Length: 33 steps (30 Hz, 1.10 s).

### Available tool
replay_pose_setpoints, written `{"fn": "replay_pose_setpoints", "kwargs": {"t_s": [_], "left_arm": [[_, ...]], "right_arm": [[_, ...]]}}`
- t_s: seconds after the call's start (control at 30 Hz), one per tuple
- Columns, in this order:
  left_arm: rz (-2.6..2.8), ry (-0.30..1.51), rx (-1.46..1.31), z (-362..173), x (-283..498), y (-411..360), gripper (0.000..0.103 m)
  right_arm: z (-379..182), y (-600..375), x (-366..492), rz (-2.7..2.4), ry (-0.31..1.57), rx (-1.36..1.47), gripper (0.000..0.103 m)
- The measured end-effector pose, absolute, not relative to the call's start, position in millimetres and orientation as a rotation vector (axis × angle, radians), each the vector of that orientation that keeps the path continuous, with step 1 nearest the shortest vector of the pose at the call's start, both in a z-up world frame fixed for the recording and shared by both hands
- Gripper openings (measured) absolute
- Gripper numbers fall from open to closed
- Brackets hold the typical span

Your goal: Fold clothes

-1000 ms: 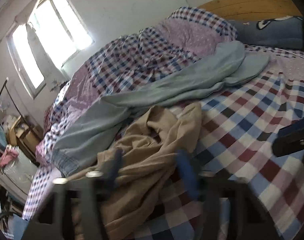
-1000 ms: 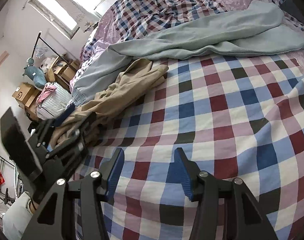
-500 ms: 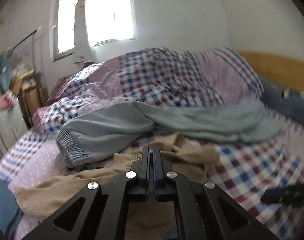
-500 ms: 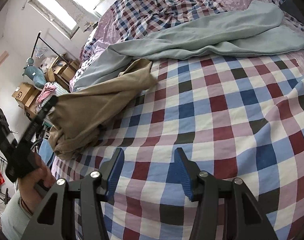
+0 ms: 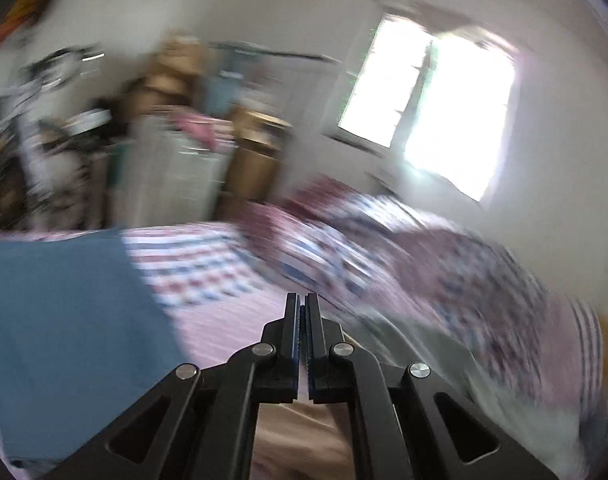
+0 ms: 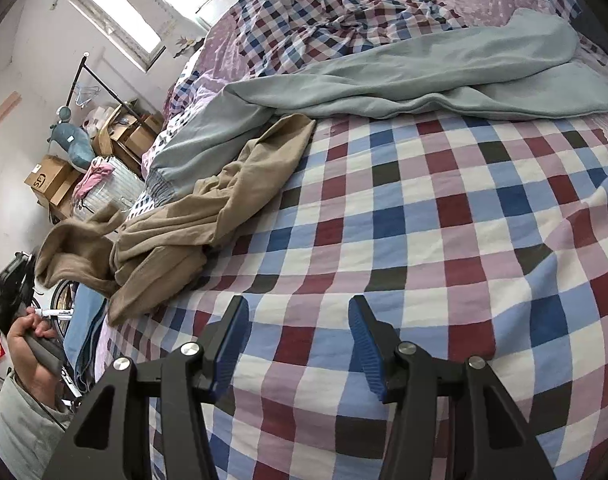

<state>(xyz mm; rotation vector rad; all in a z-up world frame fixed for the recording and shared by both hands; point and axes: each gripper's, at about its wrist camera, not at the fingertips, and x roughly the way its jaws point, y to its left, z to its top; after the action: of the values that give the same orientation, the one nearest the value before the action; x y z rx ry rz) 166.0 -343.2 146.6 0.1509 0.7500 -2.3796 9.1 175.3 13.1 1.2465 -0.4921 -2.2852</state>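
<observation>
A tan garment [image 6: 208,220] lies crumpled along the left edge of the checked bed [image 6: 443,240]. Its near end is lifted toward the left gripper [image 6: 20,276], which a hand holds at the far left, off the bed's edge. In the blurred left wrist view the left gripper [image 5: 302,312] is shut, with tan cloth [image 5: 300,436] showing just below its fingers. A pale grey-green garment [image 6: 403,76] stretches across the bed behind the tan one. My right gripper [image 6: 298,340] is open and empty above the checked sheet.
A blue cloth [image 6: 84,332] hangs at the bed's left corner and also shows in the left wrist view [image 5: 64,340]. Cardboard boxes [image 6: 52,180], a clothes rack [image 6: 84,88] and clutter stand left of the bed. A rumpled checked quilt [image 6: 323,12] is piled at the back.
The left gripper closed on the tan garment's end and pulled it left, off the bed's edge, while swinging toward the room. The right gripper has not moved.
</observation>
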Motion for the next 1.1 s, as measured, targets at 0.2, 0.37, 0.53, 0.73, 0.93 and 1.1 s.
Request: {"fn": "replay_pose_setpoints", "kwargs": {"t_s": [0.2,0.37,0.53,0.73,0.93,1.1], "left_arm": [[-2.037,0.904,0.055,116.5,236.7,-412.5,0.001],[-1.854,0.859,0.014,107.4,270.9,-430.2,0.002],[-1.855,0.848,0.083,97.4,267.9,-433.4,0.086],[-2.163,0.998,0.203,91.8,232.0,-408.0,0.086],[-2.552,1.231,0.508,73.7,172.2,-325.9,0.086],[-2.7,1.389,0.768,52.1,137.1,-253.5,0.086]], "right_arm": [[9.6,161.0,7.0,-2.297,-0.445,1.241,0.056],[8.6,148.8,7.8,-2.305,-0.392,1.219,0.057],[7.8,143.1,9.5,-2.32,-0.349,1.206,0.06],[7.4,138.4,11.0,-2.332,-0.303,1.197,0.062],[7.7,139.6,11.6,-2.331,-0.299,1.194,0.063],[9.0,140.6,12.1,-2.322,-0.311,1.194,0.063]]}}
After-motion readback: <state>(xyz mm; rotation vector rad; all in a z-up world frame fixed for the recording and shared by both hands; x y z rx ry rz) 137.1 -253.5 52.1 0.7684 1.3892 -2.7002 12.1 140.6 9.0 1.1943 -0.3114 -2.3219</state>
